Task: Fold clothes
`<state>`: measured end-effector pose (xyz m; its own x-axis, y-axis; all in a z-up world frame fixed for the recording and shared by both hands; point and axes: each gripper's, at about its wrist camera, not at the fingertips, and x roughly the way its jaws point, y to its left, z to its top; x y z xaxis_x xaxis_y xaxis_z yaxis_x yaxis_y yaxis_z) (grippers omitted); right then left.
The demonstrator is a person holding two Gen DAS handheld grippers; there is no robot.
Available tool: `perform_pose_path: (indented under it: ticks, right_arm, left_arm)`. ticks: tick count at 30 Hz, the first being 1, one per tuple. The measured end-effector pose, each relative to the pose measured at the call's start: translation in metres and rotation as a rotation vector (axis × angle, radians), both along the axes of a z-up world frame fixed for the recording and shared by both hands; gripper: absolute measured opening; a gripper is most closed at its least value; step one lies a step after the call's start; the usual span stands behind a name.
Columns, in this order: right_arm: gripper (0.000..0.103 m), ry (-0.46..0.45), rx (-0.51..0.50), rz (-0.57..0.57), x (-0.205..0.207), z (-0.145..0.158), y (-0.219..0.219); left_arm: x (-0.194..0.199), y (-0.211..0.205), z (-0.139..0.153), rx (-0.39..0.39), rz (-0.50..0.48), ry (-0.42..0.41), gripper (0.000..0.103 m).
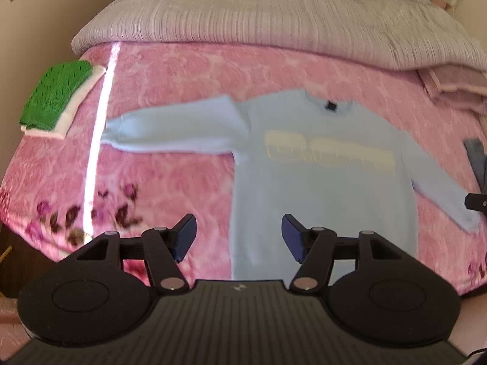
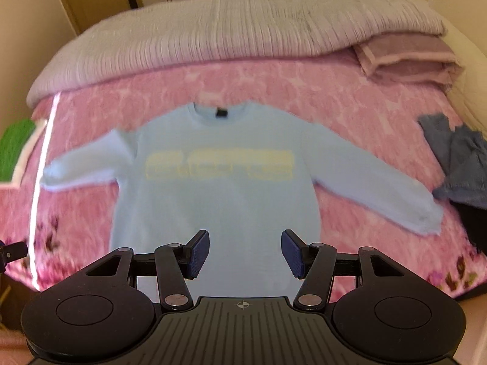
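Sweater (image 2: 219, 206) lay flat, face up, mid-bed on the pink blanket (image 2: 350, 115), sleeves spread. Your left gripper (image 1: 239, 238) and right gripper (image 2: 245, 252) both hung over its hem, jaws wide apart, holding nothing. You'd best have pinched each sleeve at the cuff and folded inward. Soft knit, blurry yellow print; plush floral blanket, ribbed grey quilt (image 2: 213, 30) behind

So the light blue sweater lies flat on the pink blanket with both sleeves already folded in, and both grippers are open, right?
Not quite. Both sleeves of the sweater are spread outward, as the right wrist view shows. It does lie flat on the pink blanket, and the left gripper and right gripper are open.
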<state>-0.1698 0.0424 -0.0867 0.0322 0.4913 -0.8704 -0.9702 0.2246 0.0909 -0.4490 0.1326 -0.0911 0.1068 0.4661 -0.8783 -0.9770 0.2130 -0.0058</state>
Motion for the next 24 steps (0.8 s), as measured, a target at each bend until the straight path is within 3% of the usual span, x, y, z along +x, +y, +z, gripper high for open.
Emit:
perform_pose_path:
  ticks: [6, 9, 16, 24]
  right_arm:
    - [0.056, 0.051, 0.264, -0.087, -0.009, 0.018, 0.03]
    - [0.056, 0.046, 0.294, -0.098, -0.013, 0.014, 0.047]
    - [0.056, 0.012, 0.133, -0.21, -0.011, -0.031, 0.084]
    - [0.056, -0.041, -0.07, -0.233, -0.024, -0.113, 0.114]
  left_arm:
    - [-0.051, 0.064, -0.008, 0.004, 0.08, -0.098, 0.059]
    - [-0.084, 0.098, -0.027, -0.048, 0.163, -0.169, 0.059]
    - [-0.151, 0.156, -0.095, -0.155, 0.336, -0.256, 0.059]
    - [-0.223, 0.203, -0.197, -0.172, 0.61, -0.356, 0.058]
